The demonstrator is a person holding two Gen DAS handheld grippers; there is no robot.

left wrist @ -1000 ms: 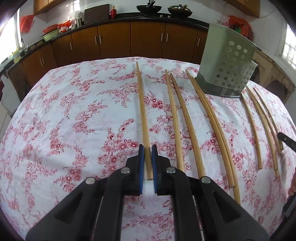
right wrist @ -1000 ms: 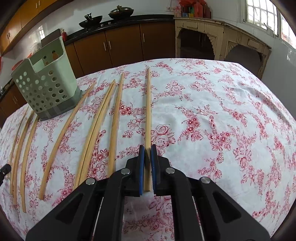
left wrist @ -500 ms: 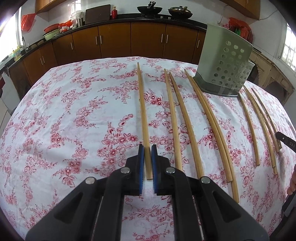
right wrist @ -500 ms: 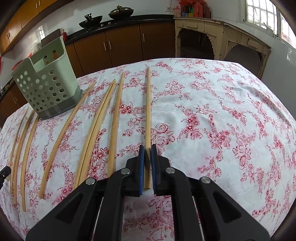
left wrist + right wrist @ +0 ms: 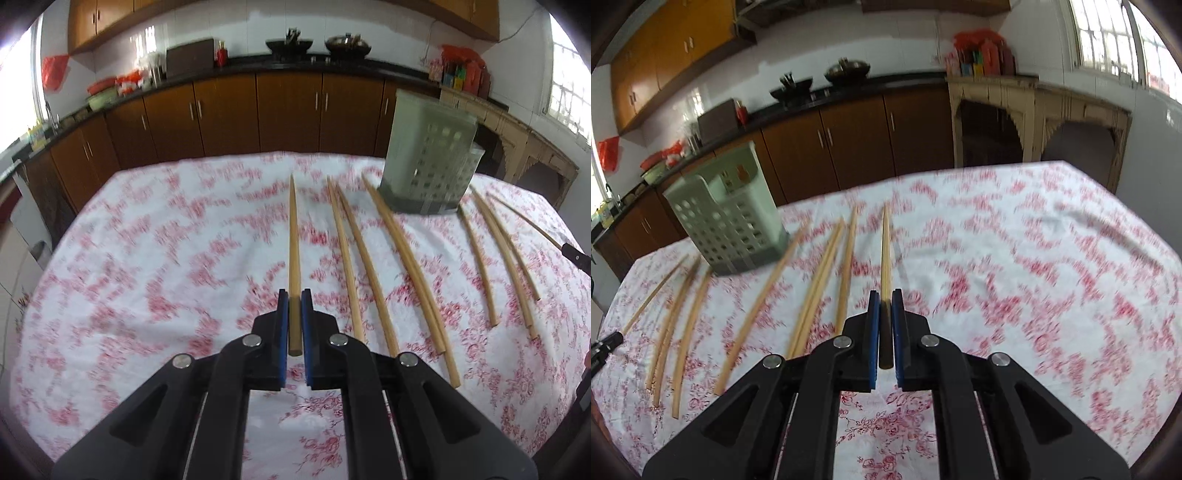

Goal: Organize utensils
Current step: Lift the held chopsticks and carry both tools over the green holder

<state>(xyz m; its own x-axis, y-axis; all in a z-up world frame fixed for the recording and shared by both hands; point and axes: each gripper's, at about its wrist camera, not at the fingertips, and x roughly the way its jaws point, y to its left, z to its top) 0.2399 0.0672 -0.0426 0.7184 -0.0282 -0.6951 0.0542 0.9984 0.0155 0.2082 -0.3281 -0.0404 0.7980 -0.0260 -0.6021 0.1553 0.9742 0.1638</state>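
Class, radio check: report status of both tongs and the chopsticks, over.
Left tongs shut on a chopstick. Right tongs shut on another chopstick. Holder open-topped, nothing blocking; more chopsticks on the cloth.

A white cloth (image 5: 155, 258) printed with red flowers covers the desk. Behind it, brown cabinet doors (image 5: 288, 110) run under a black counter (image 5: 240, 70). On the counter stand two dark woks (image 5: 289, 43), a brown board (image 5: 190, 57) and a red bottle (image 5: 221, 55). A red bag (image 5: 53, 72) hangs at the left. Blurred items, possibly packets (image 5: 982, 55), sit on a pale sideboard (image 5: 1034, 99) below a window (image 5: 1108, 40).
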